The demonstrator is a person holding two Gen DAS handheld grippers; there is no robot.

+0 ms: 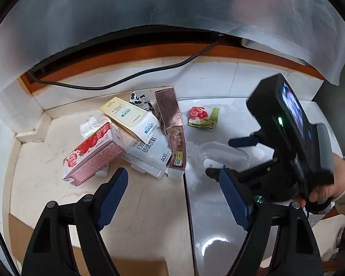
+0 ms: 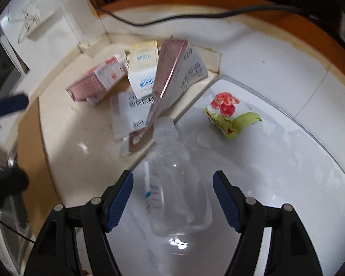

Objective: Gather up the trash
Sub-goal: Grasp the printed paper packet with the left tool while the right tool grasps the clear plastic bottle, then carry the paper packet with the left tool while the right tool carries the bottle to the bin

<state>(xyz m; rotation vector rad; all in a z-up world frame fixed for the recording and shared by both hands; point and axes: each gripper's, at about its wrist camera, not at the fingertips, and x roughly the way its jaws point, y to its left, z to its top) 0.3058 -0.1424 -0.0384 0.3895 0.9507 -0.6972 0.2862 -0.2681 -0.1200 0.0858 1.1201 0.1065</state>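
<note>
Step in hand: reaching for trash; right hand-held gripper (image 2: 173, 197) straddles a clear plastic bottle (image 2: 174, 179) lying on the glossy white panel (image 2: 276, 161), pads not yet pressing, nothing held.
Left hand-held gripper (image 1: 172, 195): released and empty, poised above the counter (image 1: 46, 161) just short of the carton pile.
Trash: pink strawberry carton (image 1: 93, 154), cream box (image 1: 131, 118), tall rose-brown carton (image 1: 172, 126) and a flattened white carton (image 1: 149, 154) heaped together; a crumpled cherry-print carton (image 2: 227, 112) lies apart on the white panel.
Next move: likely squeeze onto the bottle's body, then lift.
In the way: the bottle's cap touches the rose-brown carton, so lifting may drag the pile; a black cable (image 1: 126, 78) runs behind.
</note>
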